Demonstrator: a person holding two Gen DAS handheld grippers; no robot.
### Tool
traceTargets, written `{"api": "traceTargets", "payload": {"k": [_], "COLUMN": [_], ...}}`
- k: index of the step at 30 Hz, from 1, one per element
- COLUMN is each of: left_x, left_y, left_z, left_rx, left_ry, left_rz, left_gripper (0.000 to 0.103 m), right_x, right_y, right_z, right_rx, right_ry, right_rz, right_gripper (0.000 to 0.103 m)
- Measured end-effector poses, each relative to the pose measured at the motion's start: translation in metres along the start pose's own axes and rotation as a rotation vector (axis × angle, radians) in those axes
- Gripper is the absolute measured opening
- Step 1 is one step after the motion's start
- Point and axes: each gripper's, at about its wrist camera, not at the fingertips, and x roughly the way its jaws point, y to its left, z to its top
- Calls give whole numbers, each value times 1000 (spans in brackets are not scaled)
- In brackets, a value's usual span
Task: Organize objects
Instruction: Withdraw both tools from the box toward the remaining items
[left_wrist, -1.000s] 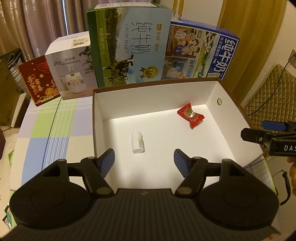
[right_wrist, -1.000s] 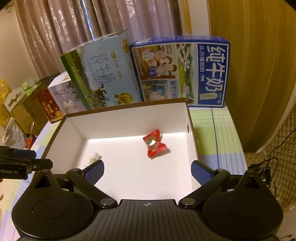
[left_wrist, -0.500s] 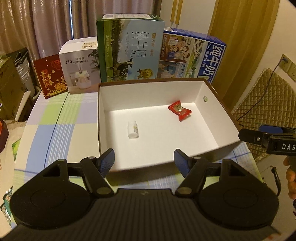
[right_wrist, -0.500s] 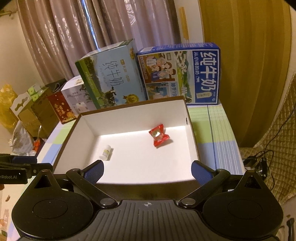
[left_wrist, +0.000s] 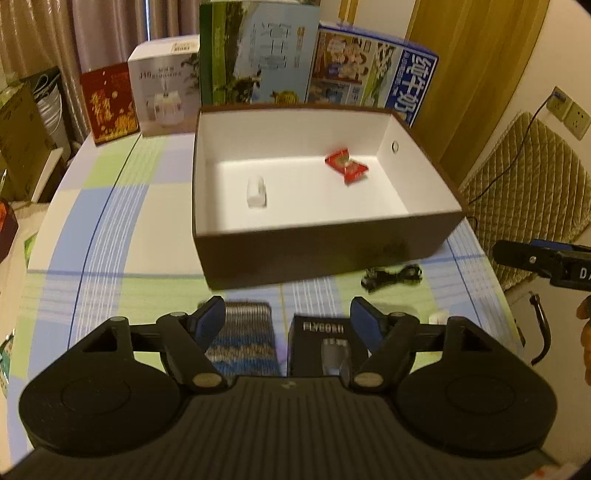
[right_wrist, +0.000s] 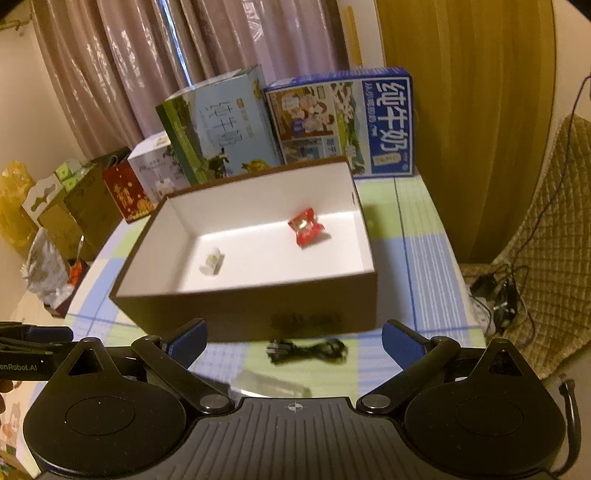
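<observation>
Two grippers have pulled back from over the brown box (left_wrist: 325, 254) since a sec ago: earlier both cams looked straight down into it, now its near wall shows in full w/ a strip of bench (left_wrist: 110, 229) in front. That reveals loose items not yet sorted: a black cable (right_wrist: 308, 350) just beside the box's near wall, a knitted striped piece (left_wrist: 243, 332) and a small black carton (left_wrist: 323, 343) nearer the left cam at 6 o'clock. Inside the box, a white bottle (left_wrist: 256, 192) lies toward 9 o'clock and a red candy packet (left_wrist: 346, 166) toward 2 o'clock, well apart. Judgement: retreat means a switch from drop-off to picking the next item, prob. one of the front pieces. Left gripper (left_wrist: 291, 321) has its fingers spread wide, holding nothing, hanging above the knit piece and carton, no contact visible. Right gripper (right_wrist: 293, 341) fingers are also spread wide and empty, w/ the cable between them in view but lower down, untouched.
</observation>
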Motion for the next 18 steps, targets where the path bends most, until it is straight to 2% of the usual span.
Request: {"api": "traceTargets", "payload": {"k": [18], "left_x": [4], "left_y": [-18], "left_z": [-51], "left_rx": [5], "left_ry": [102], "left_rz": [4], "left_gripper": [72], "right_x": [-8], "right_y": [-3], "right_z": [-52], "right_rx": [20], "right_ry": [112], "right_rz": [11], "right_gripper": [98]}}
